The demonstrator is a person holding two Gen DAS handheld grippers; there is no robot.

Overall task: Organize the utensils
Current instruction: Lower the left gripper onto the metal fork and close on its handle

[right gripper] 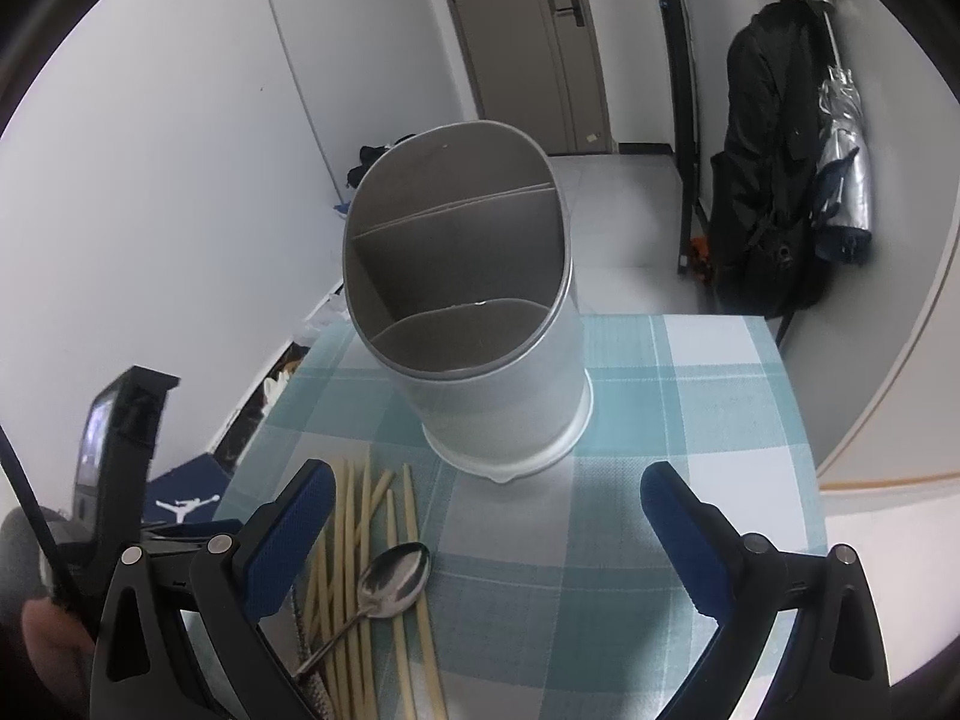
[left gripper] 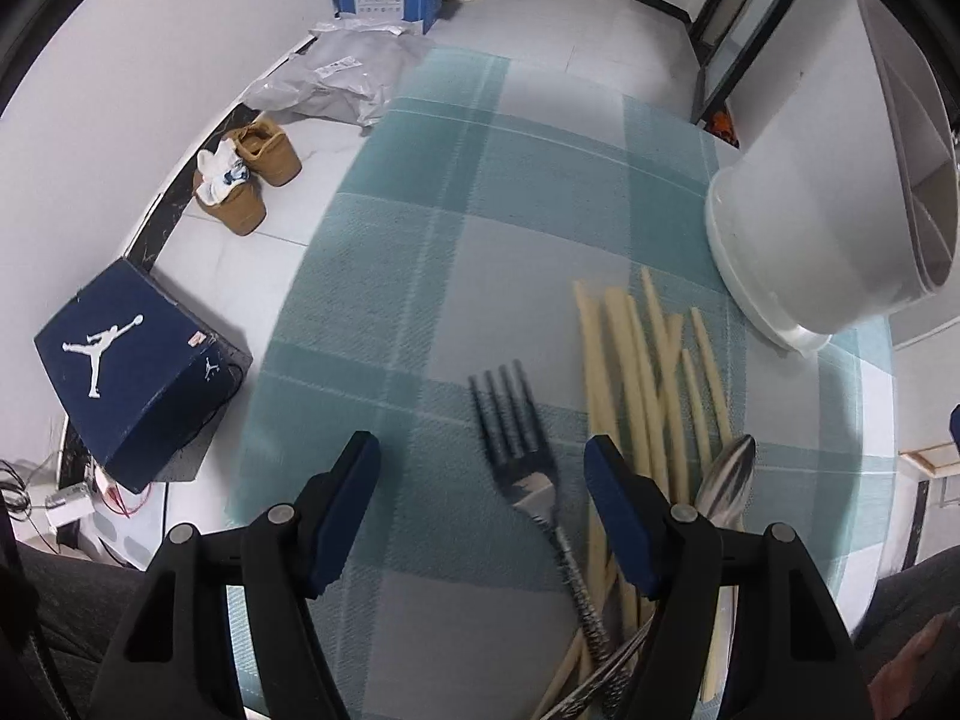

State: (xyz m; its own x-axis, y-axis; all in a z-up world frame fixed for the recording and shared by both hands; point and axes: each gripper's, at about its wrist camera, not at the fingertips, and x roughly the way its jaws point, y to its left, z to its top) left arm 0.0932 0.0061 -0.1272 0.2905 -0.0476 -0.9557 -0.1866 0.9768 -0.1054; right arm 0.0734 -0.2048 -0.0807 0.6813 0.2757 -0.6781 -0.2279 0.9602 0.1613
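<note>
Left tongs [left gripper: 483, 501] parted astride fork [left gripper: 516, 456]; right tongs [right gripper: 486, 531] parted above worktop [right gripper: 690, 396], gripping nothing.

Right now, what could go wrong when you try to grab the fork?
The fork lies with its handle tangled among the chopsticks, so the left gripper, open around it, might pinch a chopstick too or scatter the pile. The spoon rests across the chopsticks and could get flicked away. The holder stands close by; a lifted fork might knock it.
</note>
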